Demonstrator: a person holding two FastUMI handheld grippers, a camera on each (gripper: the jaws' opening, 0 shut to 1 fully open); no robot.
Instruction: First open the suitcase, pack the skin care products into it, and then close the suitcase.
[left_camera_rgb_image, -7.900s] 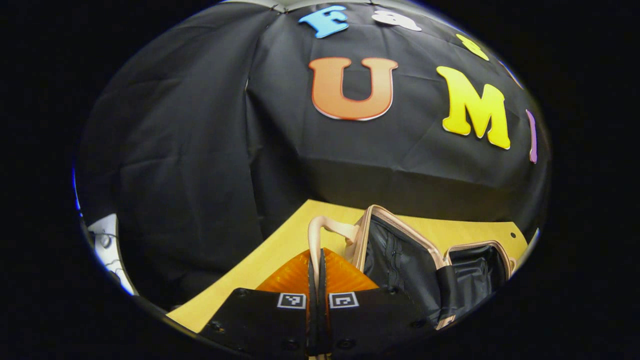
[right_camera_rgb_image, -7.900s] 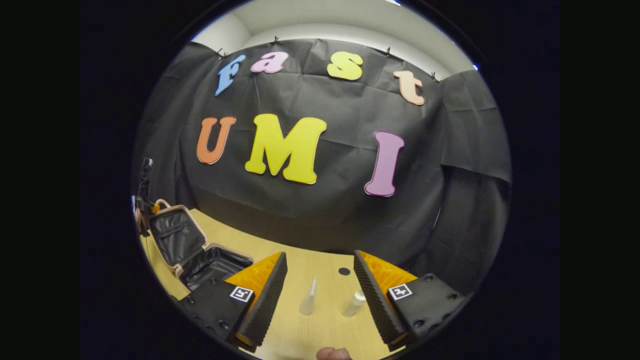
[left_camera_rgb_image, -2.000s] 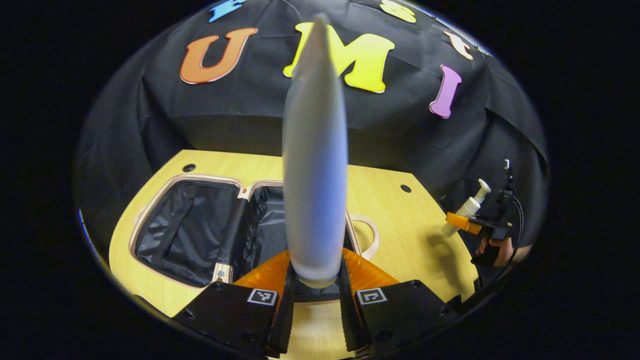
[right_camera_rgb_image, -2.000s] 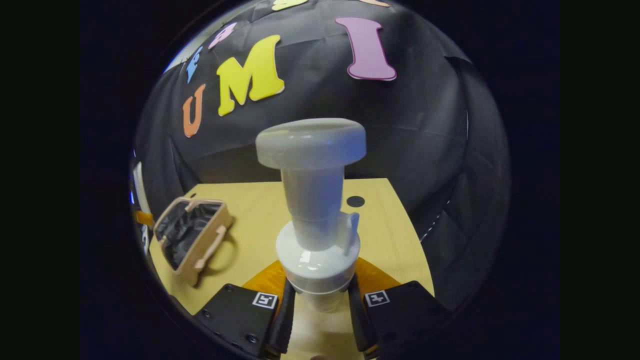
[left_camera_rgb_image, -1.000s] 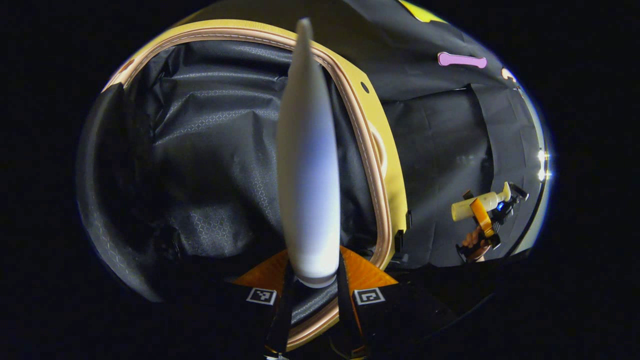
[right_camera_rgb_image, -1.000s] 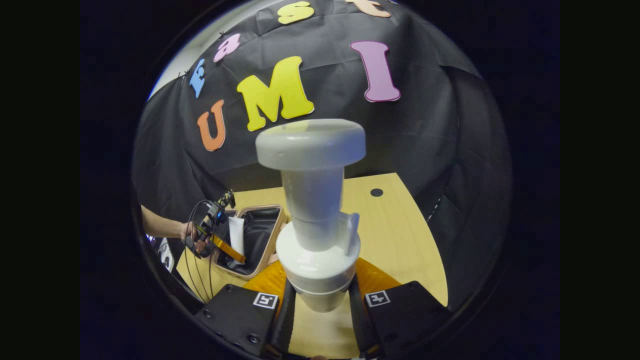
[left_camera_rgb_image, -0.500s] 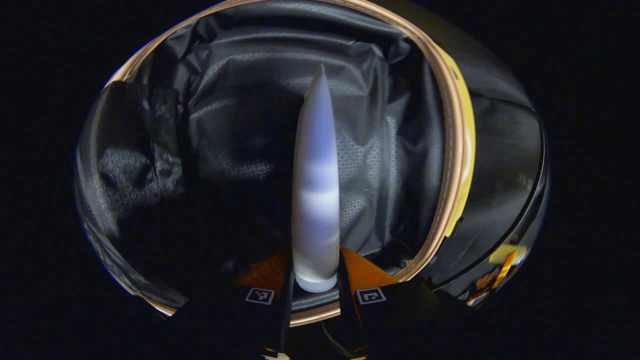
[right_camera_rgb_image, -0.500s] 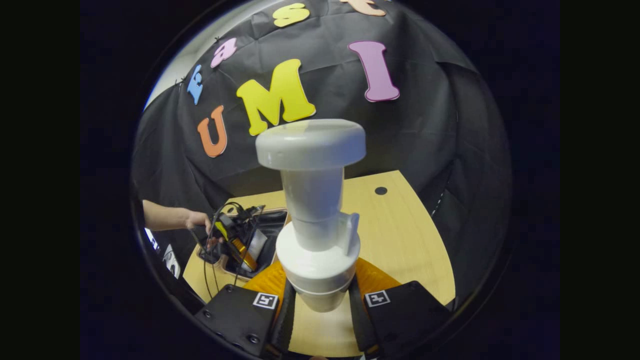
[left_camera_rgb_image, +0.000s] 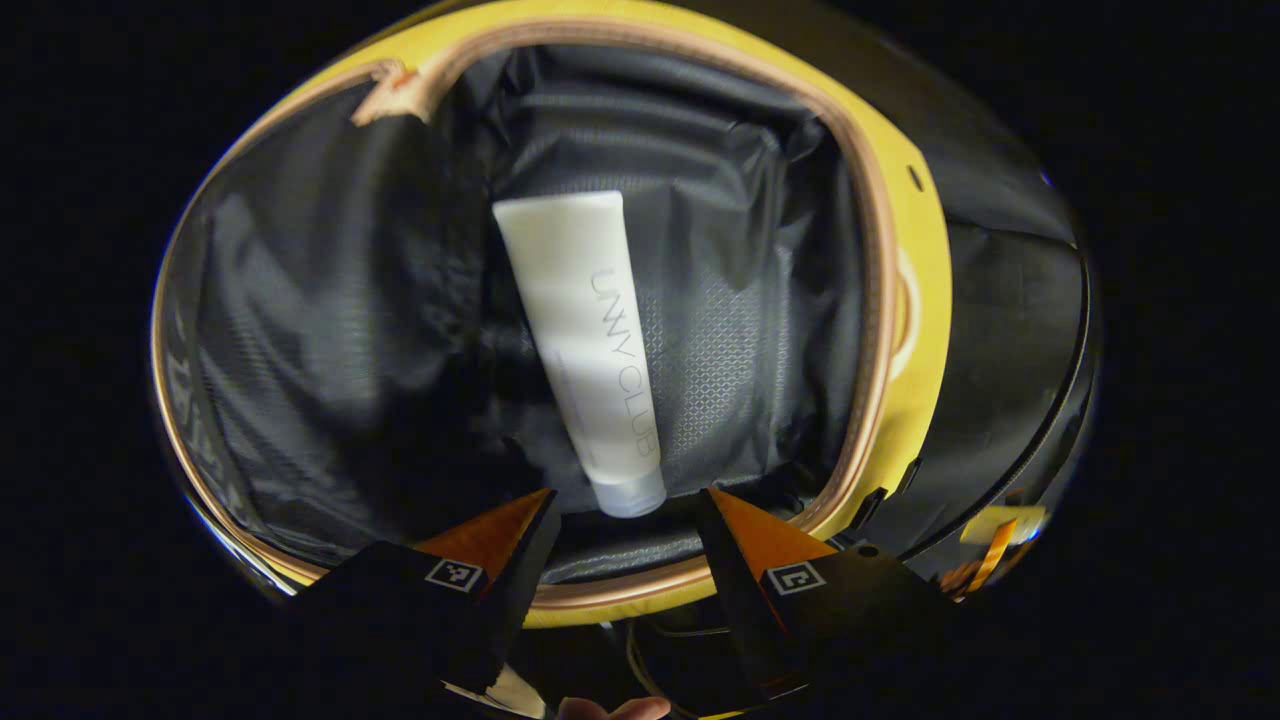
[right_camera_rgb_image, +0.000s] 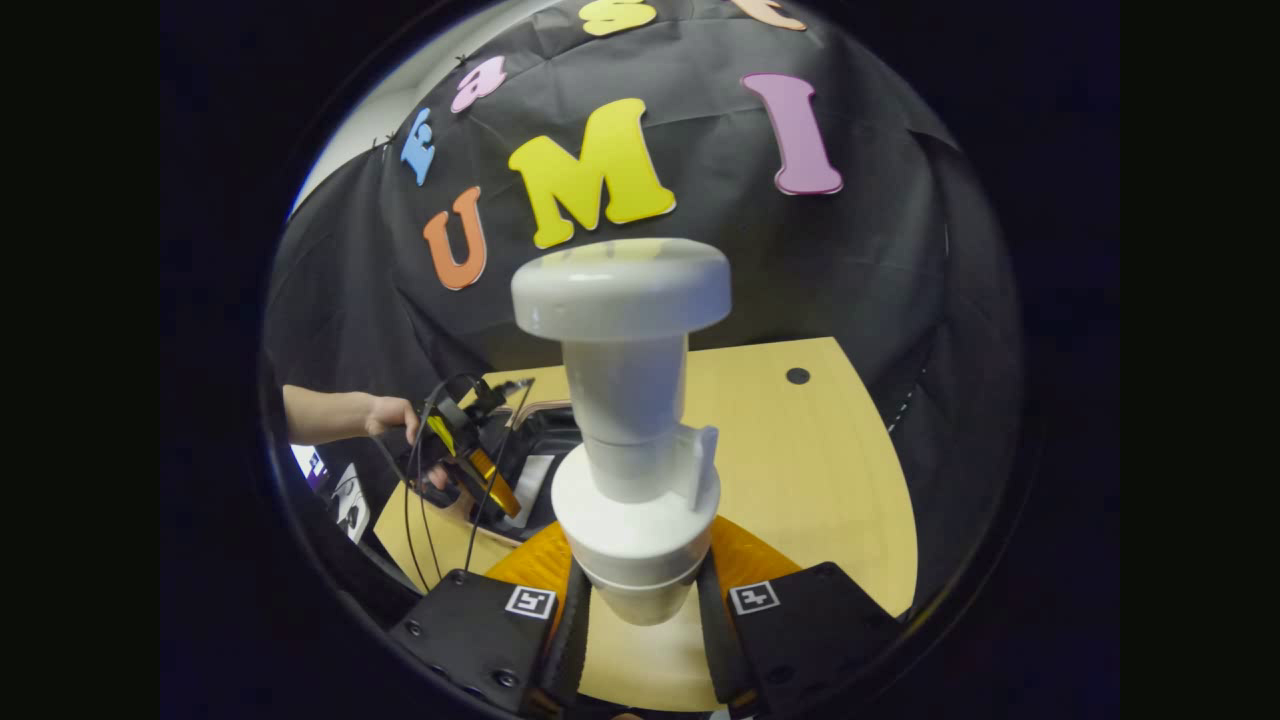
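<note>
Inside suitcase, tube lies cap toward parted left fingers; right fingers clamp pump bottle.

A pale, wood-grain tabletop with a rounded edge is seen, with a small dark round hole set near its far side. Behind it, a creased black cloth wall is hung, and a strip of white wall is visible above the cloth's upper left edge.
</note>
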